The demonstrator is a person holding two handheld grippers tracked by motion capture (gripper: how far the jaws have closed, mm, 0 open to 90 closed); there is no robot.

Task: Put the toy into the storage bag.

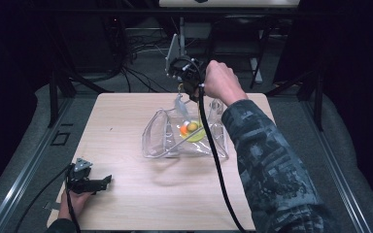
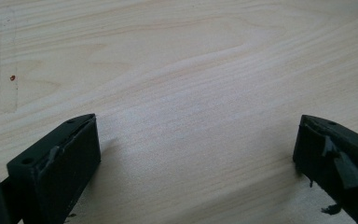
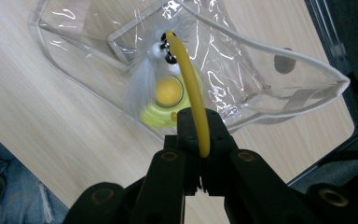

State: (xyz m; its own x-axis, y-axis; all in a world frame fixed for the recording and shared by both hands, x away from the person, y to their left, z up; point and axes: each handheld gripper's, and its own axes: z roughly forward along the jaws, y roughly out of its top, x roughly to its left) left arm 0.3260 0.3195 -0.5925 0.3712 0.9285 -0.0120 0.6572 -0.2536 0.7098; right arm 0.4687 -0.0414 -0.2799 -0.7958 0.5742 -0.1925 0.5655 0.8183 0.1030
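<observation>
— Over the far middle of the desk [image 1: 126, 204], what is the right gripper [image 1: 190, 92] doing?
— It hangs above a clear plastic bag [image 1: 175, 141], fingers together and clamped on a yellow cord [image 3: 193, 88]. From the cord's lower end dangles a white feather toy [image 3: 140, 84] with small beads, right over the bag's open mouth.
— What lies in the bag?
— A yellow-green disc [image 3: 161, 114] with an orange ball [image 3: 168, 91] on it. From the high view a second ball [image 1: 183, 129] shows beside the first.
— Where does the bag sit against the edges?
— Right of centre, its far handle [image 1: 215, 108] close to the desk's far edge; its right side is well in from the right edge.
— And open room?
— Bare wood runs wide to the left of the bag and across the near half.
— The left gripper [image 1: 88, 182]?
— At the near left corner, held in a hand [image 1: 73, 201] low at the desk, fingers [image 2: 56, 163] wide apart with nothing but wood grain between them, well apart from the bag.
</observation>
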